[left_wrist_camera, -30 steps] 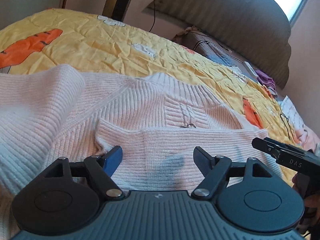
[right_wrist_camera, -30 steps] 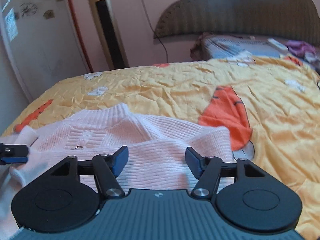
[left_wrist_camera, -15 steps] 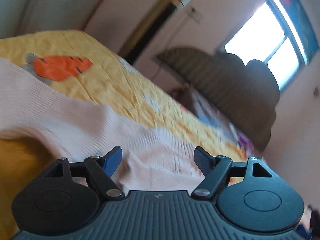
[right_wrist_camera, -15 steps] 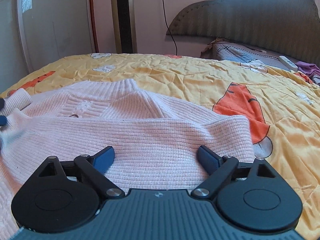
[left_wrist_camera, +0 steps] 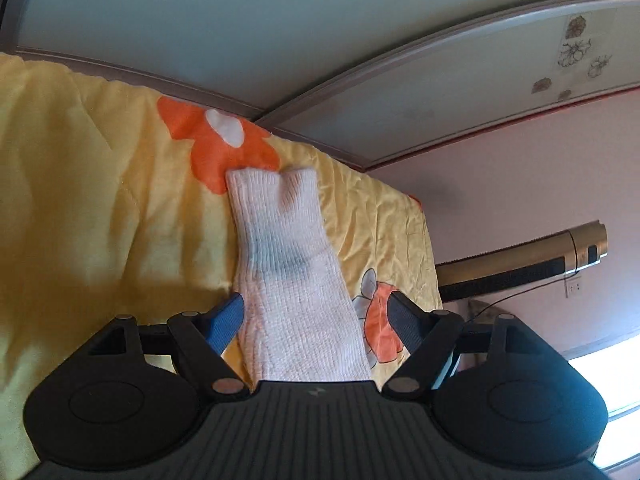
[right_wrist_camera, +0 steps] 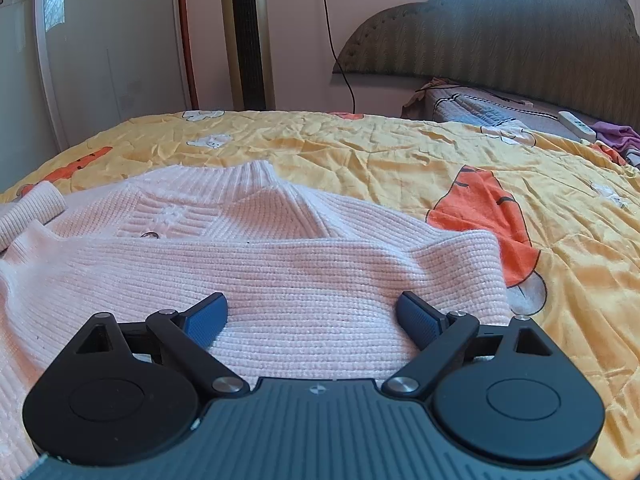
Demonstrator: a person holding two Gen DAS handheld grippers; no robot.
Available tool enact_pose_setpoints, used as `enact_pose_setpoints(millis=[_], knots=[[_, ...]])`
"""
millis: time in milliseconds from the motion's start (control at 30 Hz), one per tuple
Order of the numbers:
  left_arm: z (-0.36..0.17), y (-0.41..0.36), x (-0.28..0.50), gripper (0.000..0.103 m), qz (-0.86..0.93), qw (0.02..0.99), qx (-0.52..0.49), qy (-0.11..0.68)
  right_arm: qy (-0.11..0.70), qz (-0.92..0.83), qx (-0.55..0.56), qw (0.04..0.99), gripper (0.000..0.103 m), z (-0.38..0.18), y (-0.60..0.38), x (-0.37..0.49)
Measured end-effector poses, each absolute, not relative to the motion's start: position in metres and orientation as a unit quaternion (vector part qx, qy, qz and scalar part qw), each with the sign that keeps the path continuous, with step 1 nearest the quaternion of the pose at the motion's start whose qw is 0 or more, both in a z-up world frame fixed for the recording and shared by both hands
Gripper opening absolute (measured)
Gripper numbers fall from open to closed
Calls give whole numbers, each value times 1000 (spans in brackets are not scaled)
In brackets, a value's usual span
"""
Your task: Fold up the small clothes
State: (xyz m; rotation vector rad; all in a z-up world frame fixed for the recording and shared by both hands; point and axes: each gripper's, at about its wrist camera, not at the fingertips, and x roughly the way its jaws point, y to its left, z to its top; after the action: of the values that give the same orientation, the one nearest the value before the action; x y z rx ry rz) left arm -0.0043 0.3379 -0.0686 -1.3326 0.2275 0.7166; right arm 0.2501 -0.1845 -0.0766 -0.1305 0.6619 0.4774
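— Both grippers stand with their jaws apart. Does the left gripper (left_wrist_camera: 316, 314) have anything between them?

— The sweater's sleeve (left_wrist_camera: 288, 264) runs up between its fingers, from under the gripper body out onto the yellow quilt (left_wrist_camera: 100, 208). The blue finger (left_wrist_camera: 226, 322) on the left side of that view looks to be right against the sleeve's edge; the dark one opposite stands clear of it, so nothing is clamped.

— And the right gripper (right_wrist_camera: 312, 314)?

— It hangs low over the pink sweater (right_wrist_camera: 280, 272), fingers wide and gripping nothing; whether the tips touch the knit cannot be told. The garment fills the space between and beyond the fingers.

— How does the sweater look?

— Pale pink, ribbed knit, spread on the quilt with its collar (right_wrist_camera: 256, 176) toward the far side. A thick fold lies across the body just ahead of the right gripper. A textured panel sits below the collar. The sleeve cuff (right_wrist_camera: 36, 204) lies at the left edge of the right wrist view.

— And in the left wrist view?

— The whole scene is tilted sideways; the cuff end (left_wrist_camera: 272, 184) is ribbed and rests on an orange patch (left_wrist_camera: 216, 148) of the quilt.
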Motion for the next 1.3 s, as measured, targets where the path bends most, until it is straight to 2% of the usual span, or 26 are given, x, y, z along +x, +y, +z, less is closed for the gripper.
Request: enact_pose_setpoints(millis=[367, 400, 433, 533, 633, 767, 867, 1067, 1200, 1300], knots=[[-64, 343, 19, 77, 368, 754, -527, 136, 322, 232, -62, 916, 93, -76, -184, 250], [-63, 344, 25, 53, 375, 758, -513, 146, 322, 233, -61, 916, 94, -76, -183, 250], [-64, 347, 31, 10, 377, 760, -502, 168, 322, 233, -61, 916, 94, -76, -183, 250], [-64, 345, 41, 11, 393, 760, -485, 178, 322, 234, -58, 915, 94, -76, -183, 250], [-31, 318, 56, 11, 382, 810, -417, 155, 322, 234, -58, 915, 94, -76, -184, 250], [22, 245, 82, 12, 290, 891, -332, 111, 323, 238, -53, 914, 96, -76, -184, 251], [38, 167, 104, 12, 194, 936, -275, 106, 324, 239, -51, 914, 96, -76, -184, 251], [-9, 56, 140, 12, 60, 938, -283, 190, 324, 239, -51, 914, 96, -76, -184, 251], [-64, 42, 153, 12, 20, 892, -363, 268, 324, 240, -47, 914, 96, -76, -184, 252], [-79, 38, 155, 14, 8, 896, -354, 269, 324, 241, -43, 914, 96, -76, -185, 253]])
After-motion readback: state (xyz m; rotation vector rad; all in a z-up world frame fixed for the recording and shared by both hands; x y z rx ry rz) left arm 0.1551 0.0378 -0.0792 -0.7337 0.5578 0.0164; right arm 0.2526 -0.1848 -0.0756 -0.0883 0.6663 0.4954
